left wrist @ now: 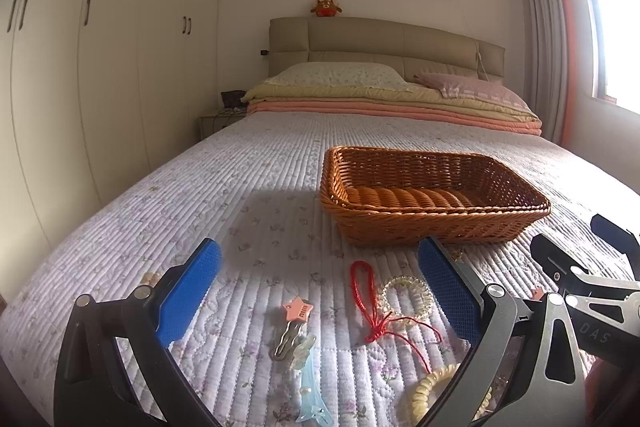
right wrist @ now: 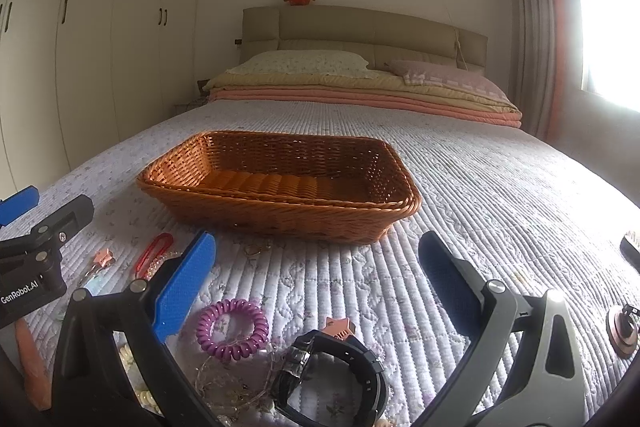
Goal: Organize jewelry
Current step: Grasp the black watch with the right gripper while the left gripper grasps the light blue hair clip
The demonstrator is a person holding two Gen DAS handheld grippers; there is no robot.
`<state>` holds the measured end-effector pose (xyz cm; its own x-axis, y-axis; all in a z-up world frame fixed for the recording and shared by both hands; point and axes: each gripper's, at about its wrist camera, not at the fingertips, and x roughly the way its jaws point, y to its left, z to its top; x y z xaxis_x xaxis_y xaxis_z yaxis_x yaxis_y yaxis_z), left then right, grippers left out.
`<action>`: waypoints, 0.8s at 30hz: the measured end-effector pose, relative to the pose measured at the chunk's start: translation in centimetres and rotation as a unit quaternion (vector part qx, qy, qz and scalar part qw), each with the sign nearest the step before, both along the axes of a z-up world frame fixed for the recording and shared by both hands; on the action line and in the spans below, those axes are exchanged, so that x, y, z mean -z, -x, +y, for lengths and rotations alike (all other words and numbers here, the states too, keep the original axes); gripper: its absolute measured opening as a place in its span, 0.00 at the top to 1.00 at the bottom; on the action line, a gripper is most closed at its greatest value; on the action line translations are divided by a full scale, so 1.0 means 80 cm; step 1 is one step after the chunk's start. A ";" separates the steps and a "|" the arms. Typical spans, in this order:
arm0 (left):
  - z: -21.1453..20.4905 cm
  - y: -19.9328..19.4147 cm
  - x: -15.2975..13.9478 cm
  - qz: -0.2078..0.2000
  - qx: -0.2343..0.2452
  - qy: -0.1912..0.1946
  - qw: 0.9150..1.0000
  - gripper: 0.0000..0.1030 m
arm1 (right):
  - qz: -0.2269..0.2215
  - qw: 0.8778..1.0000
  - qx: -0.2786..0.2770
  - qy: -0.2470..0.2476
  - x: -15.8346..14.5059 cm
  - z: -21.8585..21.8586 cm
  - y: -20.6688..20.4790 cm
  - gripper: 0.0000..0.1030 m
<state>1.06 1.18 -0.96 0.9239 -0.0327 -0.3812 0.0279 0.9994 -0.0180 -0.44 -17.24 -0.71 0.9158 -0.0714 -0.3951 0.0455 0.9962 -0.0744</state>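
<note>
Grippers: your left gripper [left wrist: 318, 291] and right gripper [right wrist: 316, 281] both stand wide open with nothing between the blue pads; each hovers low over the bed.
Under the left: a star hair clip [left wrist: 294, 323], a red cord bracelet [left wrist: 374, 307], a clear coil hair tie [left wrist: 406, 297], a pale blue clip [left wrist: 312, 391] and a cream coil tie [left wrist: 430, 391], all loose on the quilt [left wrist: 240, 187].
Under the right: a purple coil hair tie [right wrist: 232, 331], a black watch [right wrist: 332, 375] just beside it, and a clear bead strand [right wrist: 232, 387] touching the watch.
Basket: the wicker basket [right wrist: 392, 183] sits beyond both grippers and looks empty, so sorting seems barely begun.
Risk: the bead strand may drag along if you lift the watch, since they lie tangled.
Risk: thin flat clips may slip from the pads or press into the soft quilt.
Risk: the grippers are near each other and could collide.
Writing: "GenRobot.AI" on the left gripper body in the right view; "DAS" on the right gripper body in the left view.
</note>
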 end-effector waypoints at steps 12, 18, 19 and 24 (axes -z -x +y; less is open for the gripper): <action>0.041 -0.001 -0.004 0.062 0.008 0.024 0.998 0.11 | 0.060 0.998 0.025 -0.006 0.003 -0.019 0.001 0.06; 0.113 0.016 -0.008 0.143 0.071 0.093 0.983 0.22 | 0.127 0.991 -0.026 -0.037 0.006 -0.036 0.019 0.36; 0.119 0.020 -0.006 0.150 0.077 0.097 0.981 0.22 | 0.131 0.990 -0.029 -0.034 0.007 -0.036 0.022 0.38; 0.121 0.018 0.010 0.197 0.111 0.130 0.965 0.46 | 0.148 0.987 -0.046 -0.034 0.012 -0.035 0.044 0.59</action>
